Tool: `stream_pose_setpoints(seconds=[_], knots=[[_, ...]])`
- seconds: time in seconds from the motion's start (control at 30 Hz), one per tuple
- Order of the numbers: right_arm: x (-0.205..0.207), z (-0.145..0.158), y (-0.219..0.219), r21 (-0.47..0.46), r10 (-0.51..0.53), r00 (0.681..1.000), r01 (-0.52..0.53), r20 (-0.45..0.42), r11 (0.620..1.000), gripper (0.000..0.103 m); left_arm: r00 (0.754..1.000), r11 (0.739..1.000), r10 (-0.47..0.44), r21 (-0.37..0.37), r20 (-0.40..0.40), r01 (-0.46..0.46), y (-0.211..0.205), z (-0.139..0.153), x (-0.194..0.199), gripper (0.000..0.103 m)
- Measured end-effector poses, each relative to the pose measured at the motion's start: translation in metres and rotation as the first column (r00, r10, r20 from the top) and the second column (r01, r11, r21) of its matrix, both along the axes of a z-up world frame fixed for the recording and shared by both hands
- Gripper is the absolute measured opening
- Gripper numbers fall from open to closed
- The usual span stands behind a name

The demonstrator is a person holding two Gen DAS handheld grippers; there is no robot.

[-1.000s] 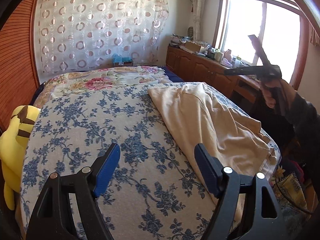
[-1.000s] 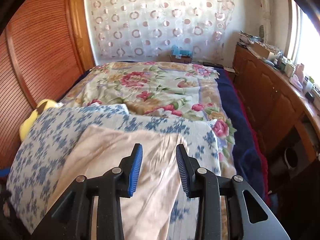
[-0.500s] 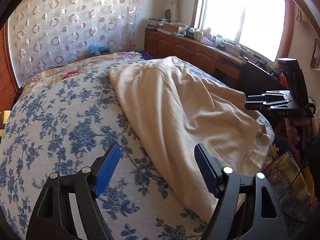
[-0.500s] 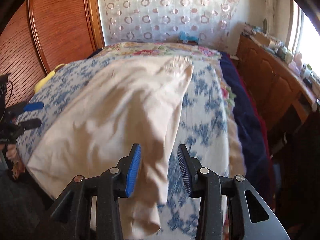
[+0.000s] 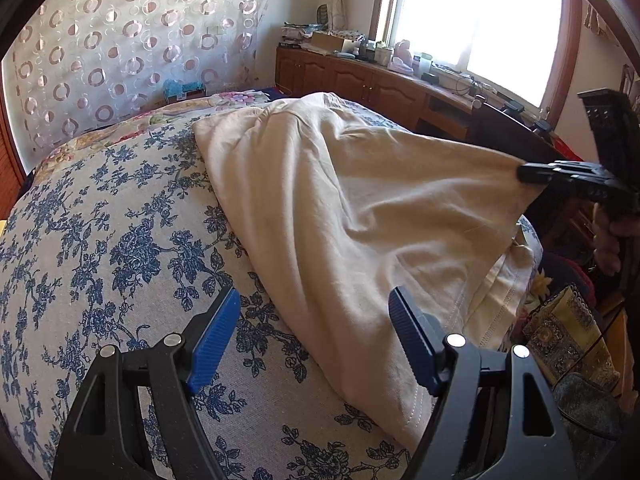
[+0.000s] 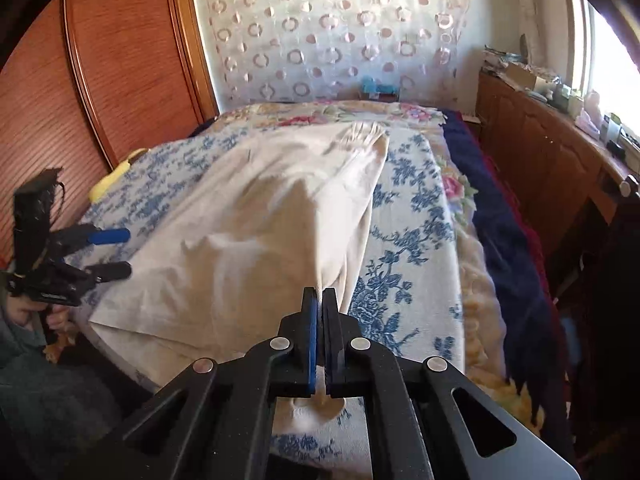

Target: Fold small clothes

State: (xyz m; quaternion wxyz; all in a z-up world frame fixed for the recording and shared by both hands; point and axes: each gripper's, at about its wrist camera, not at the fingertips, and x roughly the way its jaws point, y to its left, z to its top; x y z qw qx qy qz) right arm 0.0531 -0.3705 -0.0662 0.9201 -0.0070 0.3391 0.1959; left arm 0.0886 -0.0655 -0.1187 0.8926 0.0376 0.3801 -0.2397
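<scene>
A cream cotton garment point(image 5: 320, 216) is seen spread over a bed cover of pale cloth printed with blue flowers point(image 5: 112, 240). The left gripper point(image 5: 314, 340), black with blue ribbed pads, is held over the near edge of the garment with its jaws wide apart and nothing pressed between them; one pad lies over the cover, the other over the garment. At the garment's far right corner the cloth is pinched and drawn up into a taut peak by the right gripper point(image 5: 524, 171), borne by a hand point(image 5: 608, 240). Beyond the garment a brown wooden cabinet point(image 5: 360, 80) is seen below a bright window point(image 5: 472, 20).
</scene>
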Motion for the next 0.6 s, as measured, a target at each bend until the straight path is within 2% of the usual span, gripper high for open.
stream_pose_setpoints(seconds=[0.13, 0.3, 0.43, 0.6], knots=[[-0.015, 0.005, -0.012, -0.016, 0.003, 1.000, -0.003, -0.016, 1.000, 0.002, 1.000, 1.000, -0.002, -0.007, -0.006, 0.002, 0.000, -0.001, -0.001, 0.077], [-0.010, -0.017, -0.016, -0.072, -0.023, 0.997, 0.018, -0.071, 0.997, 0.002, 1.000, 1.000, 0.000, 0.000, -0.018, 0.000, -0.001, -0.005, -0.001, 0.077], [-0.006, -0.030, -0.021, -0.067, -0.033, 0.993, 0.026, -0.111, 0.997, 0.002, 1.000, 1.000, 0.005, 0.001, -0.027, -0.005, 0.000, -0.006, -0.001, 0.077], [0.004, -0.036, -0.012, -0.070, -0.031, 0.993, 0.023, -0.112, 0.997, 0.002, 0.999, 1.000, 0.003, 0.013, -0.039, -0.003, -0.003, -0.010, -0.002, 0.077]])
